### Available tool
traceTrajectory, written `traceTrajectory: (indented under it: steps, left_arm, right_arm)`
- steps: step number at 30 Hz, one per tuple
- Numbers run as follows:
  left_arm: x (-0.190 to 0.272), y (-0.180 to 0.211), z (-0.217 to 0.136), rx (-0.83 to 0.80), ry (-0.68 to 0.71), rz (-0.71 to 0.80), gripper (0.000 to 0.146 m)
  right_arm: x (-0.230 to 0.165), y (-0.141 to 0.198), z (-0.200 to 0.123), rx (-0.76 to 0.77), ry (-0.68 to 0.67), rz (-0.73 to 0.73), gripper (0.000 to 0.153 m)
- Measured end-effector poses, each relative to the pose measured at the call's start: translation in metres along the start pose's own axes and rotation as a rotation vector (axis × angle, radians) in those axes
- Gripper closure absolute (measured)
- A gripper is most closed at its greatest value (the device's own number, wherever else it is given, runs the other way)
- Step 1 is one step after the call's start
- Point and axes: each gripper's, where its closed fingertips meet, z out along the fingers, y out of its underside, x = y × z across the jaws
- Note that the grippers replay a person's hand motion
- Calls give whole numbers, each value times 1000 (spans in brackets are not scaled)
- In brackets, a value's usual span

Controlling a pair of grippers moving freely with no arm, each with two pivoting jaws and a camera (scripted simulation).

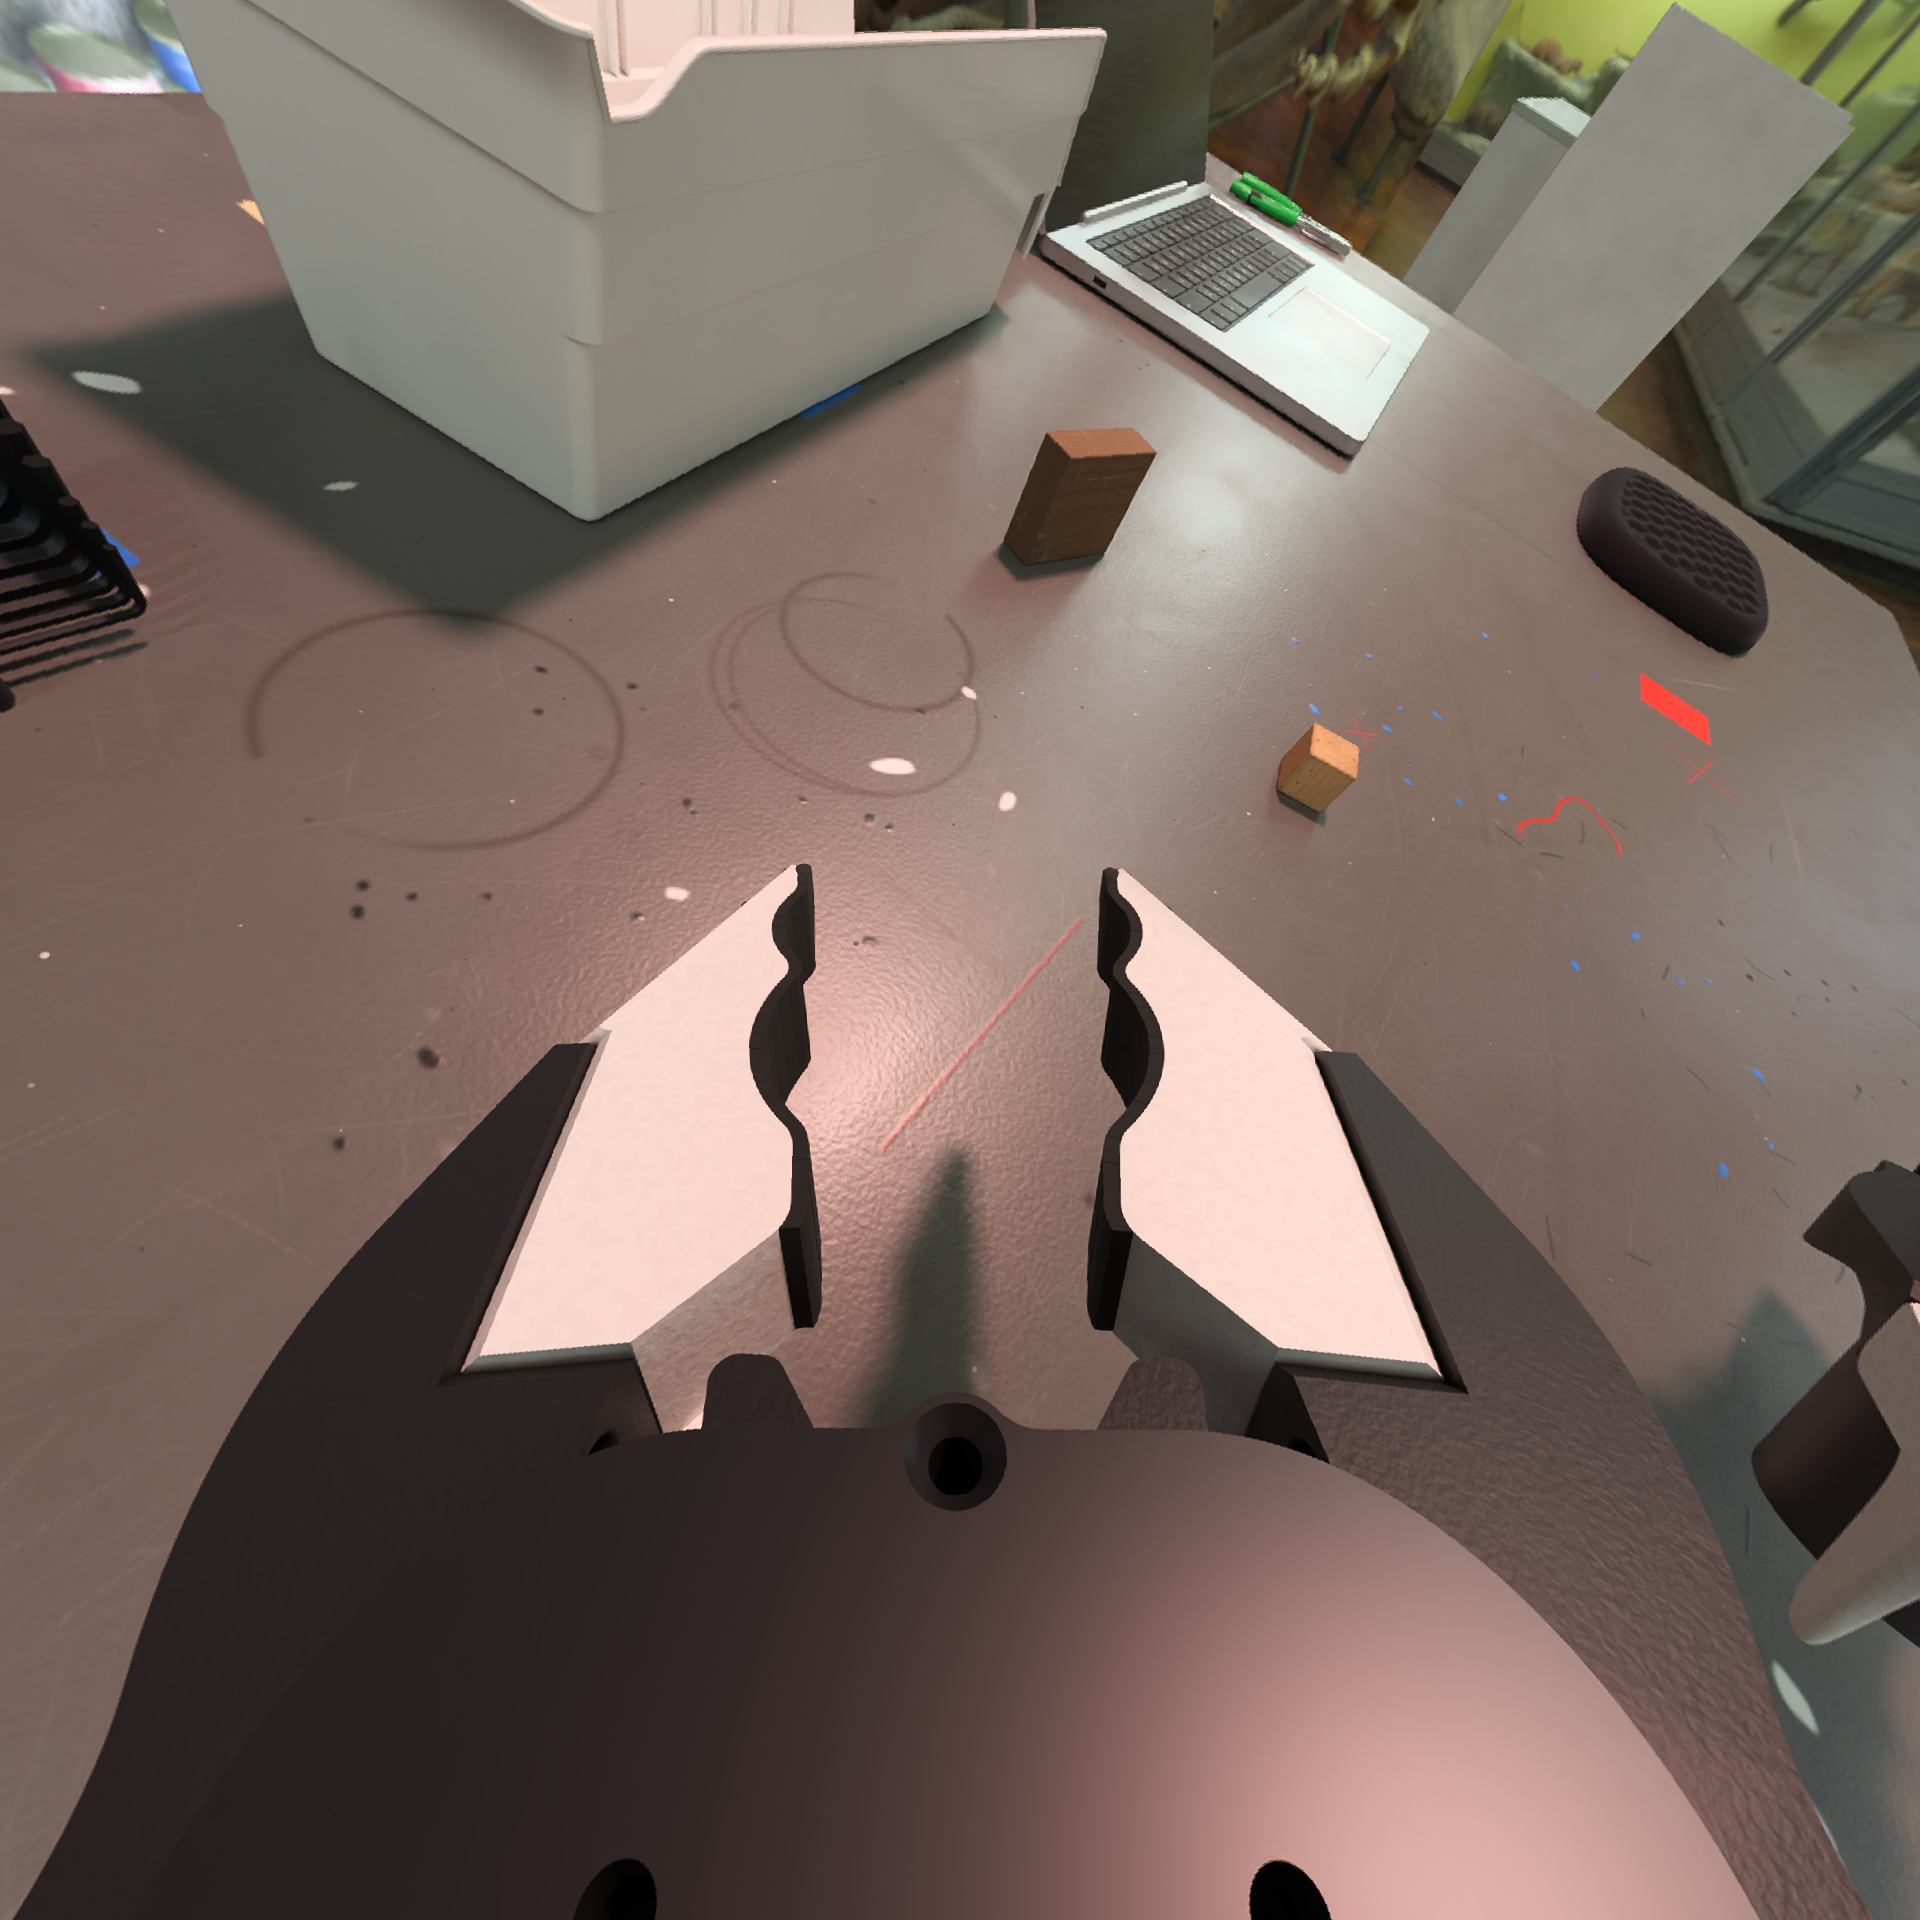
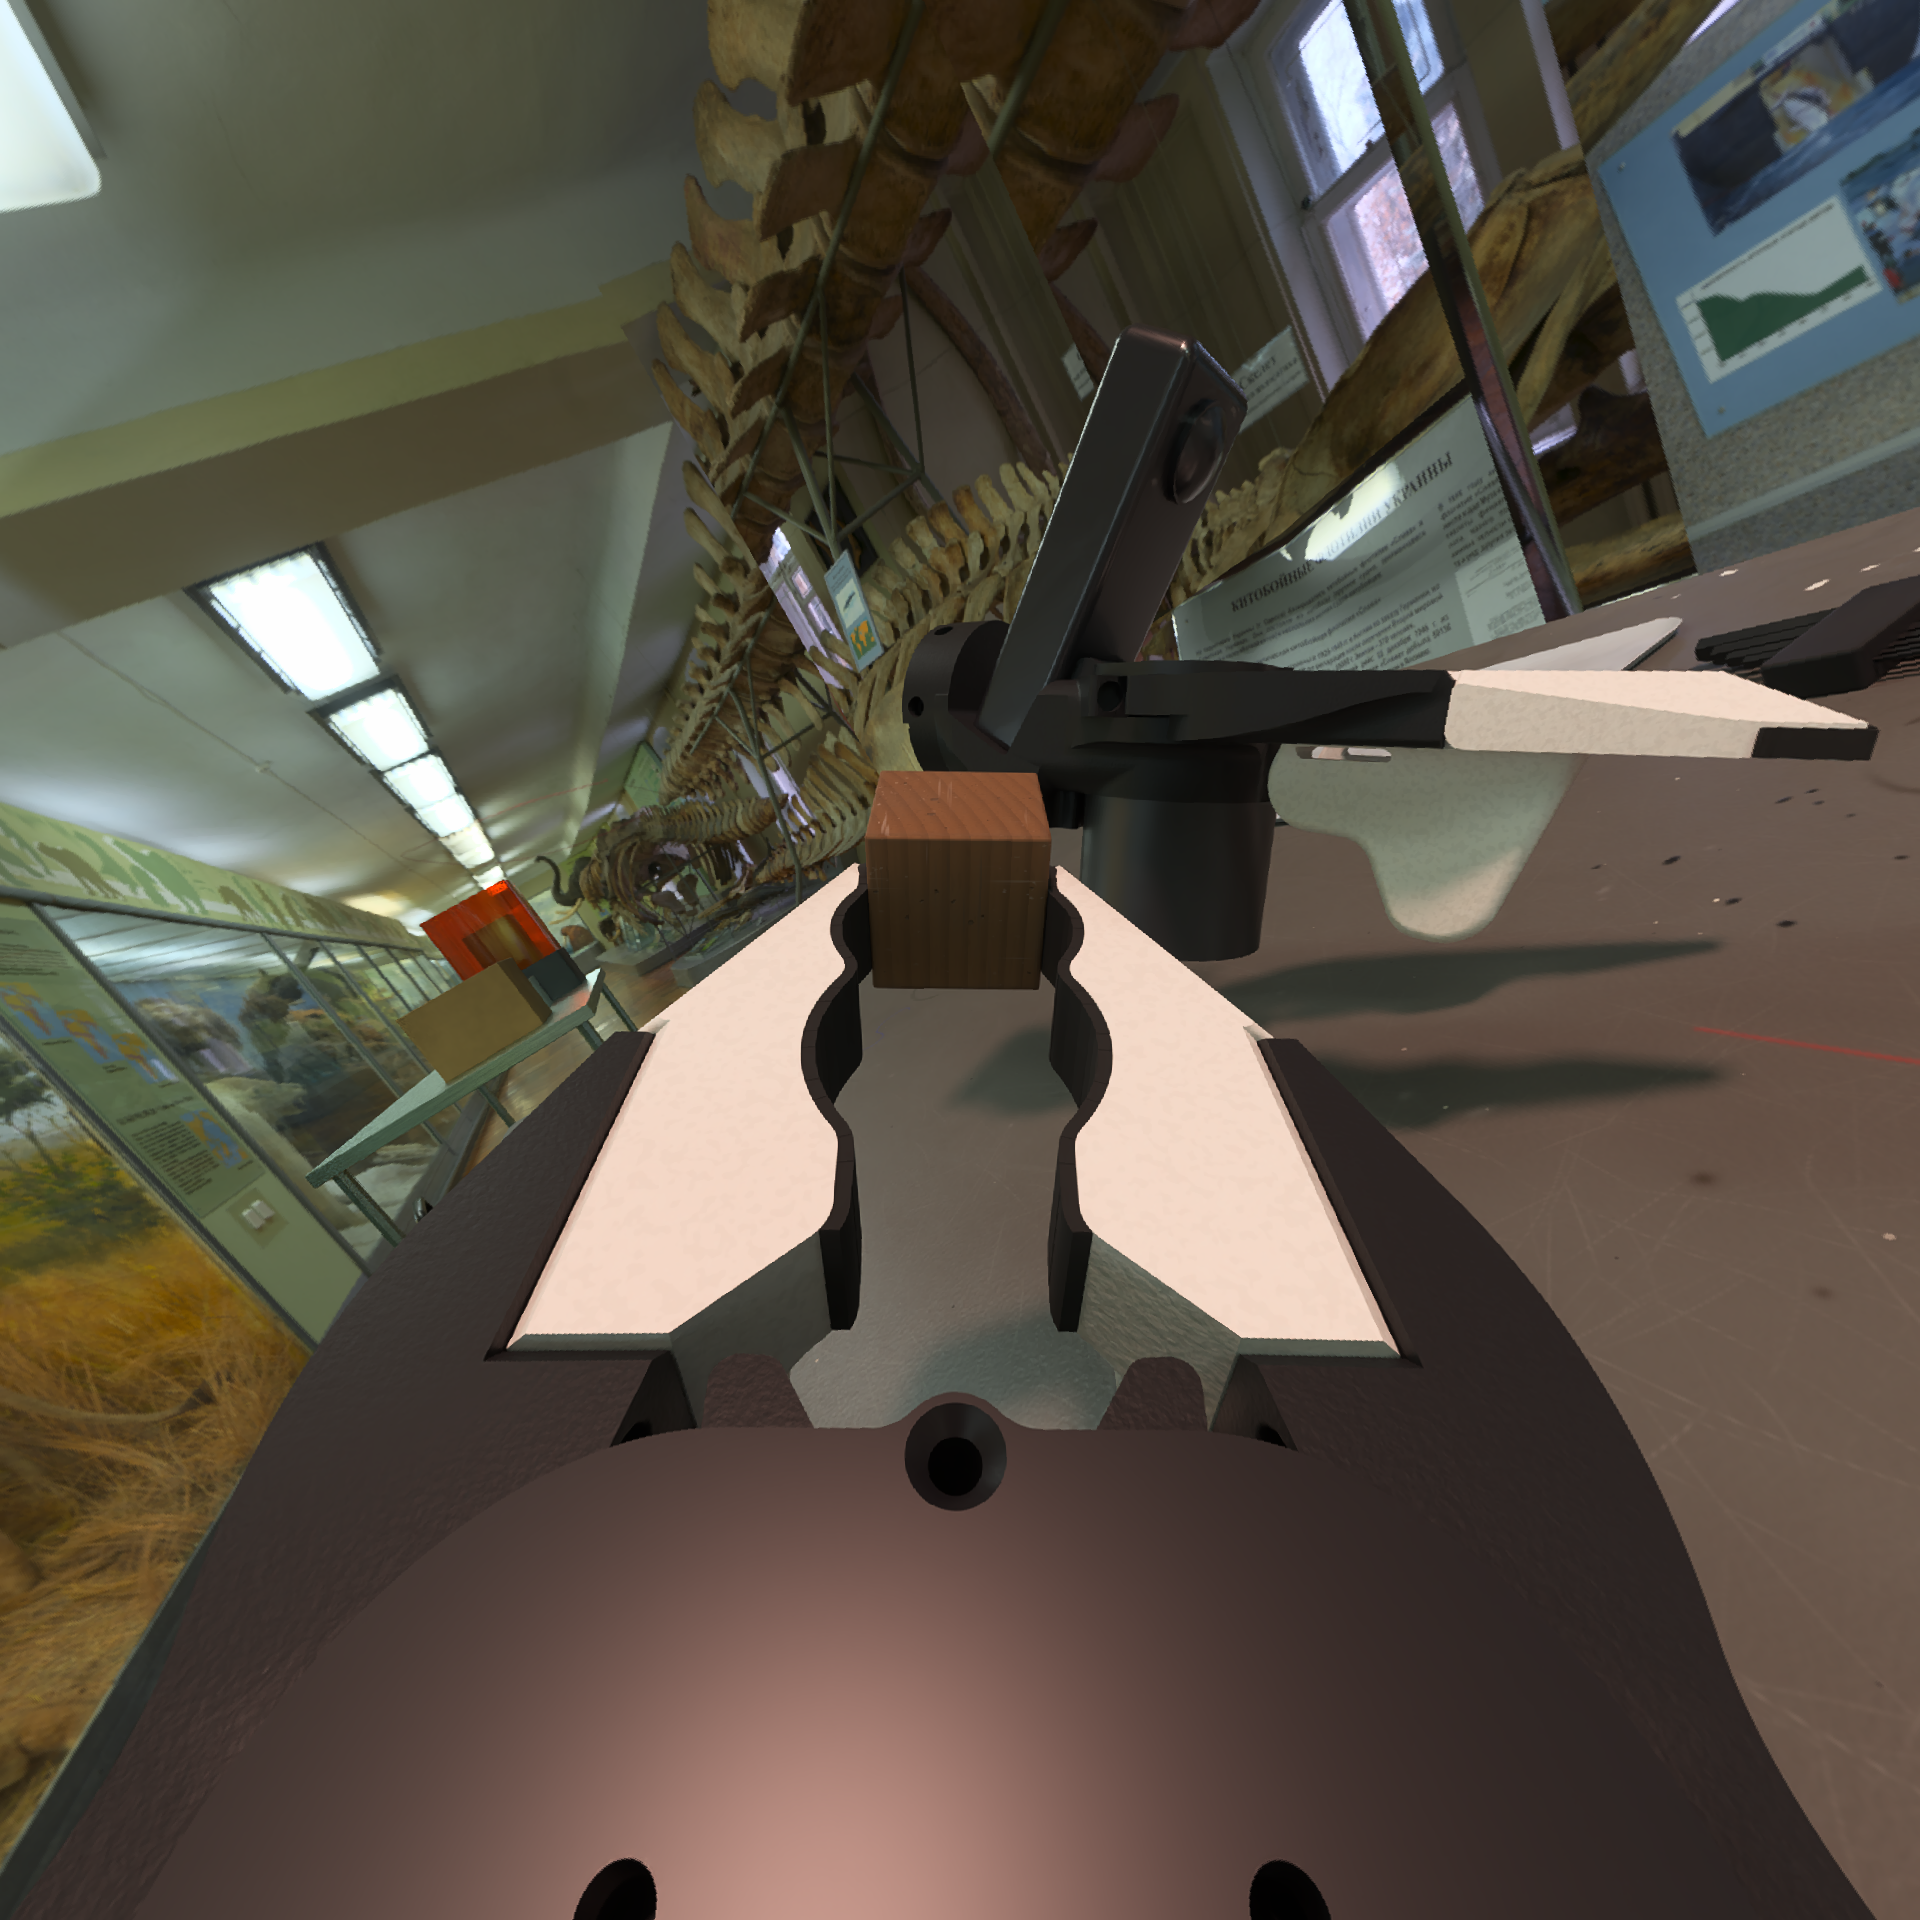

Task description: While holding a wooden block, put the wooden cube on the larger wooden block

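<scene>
In the left wrist view my left gripper (image 1: 956,878) is open and empty, low over the brown table (image 1: 520,1039). The larger wooden block (image 1: 1081,497), dark brown, stands upright far ahead and slightly right. The small light wooden cube (image 1: 1320,766) sits on the table ahead to the right, apart from both. In the right wrist view my right gripper (image 2: 956,881) is shut on a dark brown wooden block (image 2: 956,914), held at the fingertips above the table. The left gripper (image 2: 1774,682) shows side-on just beyond it.
A large white bin (image 1: 644,260) stands at the back left. An open laptop (image 1: 1236,281) with a green-handled tool lies at the back right. A black perforated oval object (image 1: 1673,561) is at the right edge and a black rack (image 1: 52,582) at the left.
</scene>
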Motion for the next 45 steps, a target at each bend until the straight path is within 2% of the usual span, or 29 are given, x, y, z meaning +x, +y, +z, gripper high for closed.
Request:
traceTrajectory:
  steps: [31,38,45]
  left_arm:
    - [-1,1,3,-8,0,-6,91]
    - [-1,1,4,-9,0,-7,71]
    - [-2,-1,3,-7,-3,-5,70]
  right_arm:
    - [1,0,0,1,-3,8,121]
    - [1,0,0,1,-3,10,121]
    - [1,0,-1,3,-3,12,121]
